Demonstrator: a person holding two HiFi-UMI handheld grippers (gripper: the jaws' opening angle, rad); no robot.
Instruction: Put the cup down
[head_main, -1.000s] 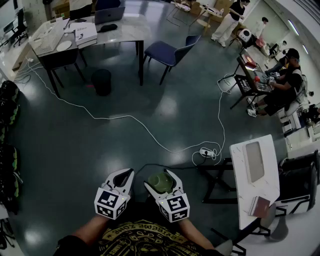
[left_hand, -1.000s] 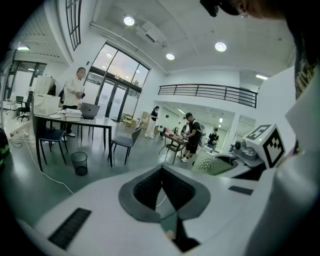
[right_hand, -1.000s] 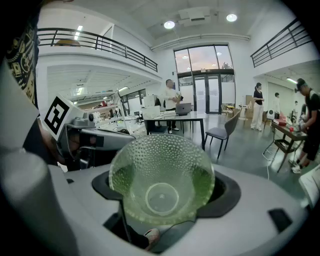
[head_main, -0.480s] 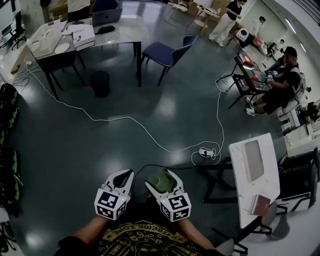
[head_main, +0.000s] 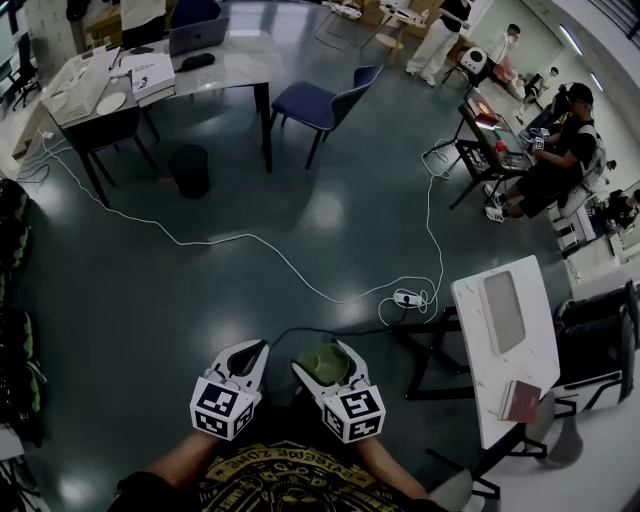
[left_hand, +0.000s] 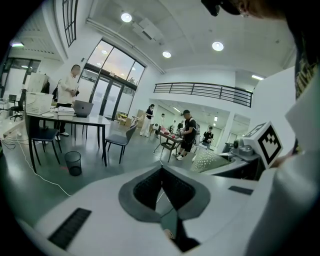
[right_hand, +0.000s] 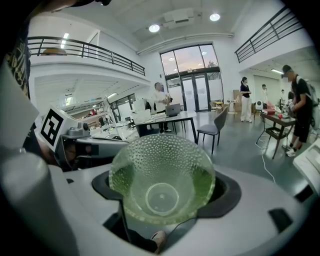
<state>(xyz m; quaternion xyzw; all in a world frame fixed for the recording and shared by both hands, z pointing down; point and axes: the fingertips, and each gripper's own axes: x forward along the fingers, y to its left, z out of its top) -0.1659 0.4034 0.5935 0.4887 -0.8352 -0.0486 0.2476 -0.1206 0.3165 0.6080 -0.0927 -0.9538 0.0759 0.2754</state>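
Over floor, right gripper jaws apparently clamp cup.

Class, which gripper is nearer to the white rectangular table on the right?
Right. The right gripper, shut on a green dimpled glass cup, is left of the white rectangular table; the left gripper, jaws together and empty, lies farther left.

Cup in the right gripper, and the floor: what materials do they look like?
Cup, held in the right gripper: translucent pale green with a beaded surface, see-through at the base. It is glass or clear plastic; I cannot tell which. Floor: dark, smooth and glossy, with bright reflected patches. It is probably polished concrete or a resin coat.
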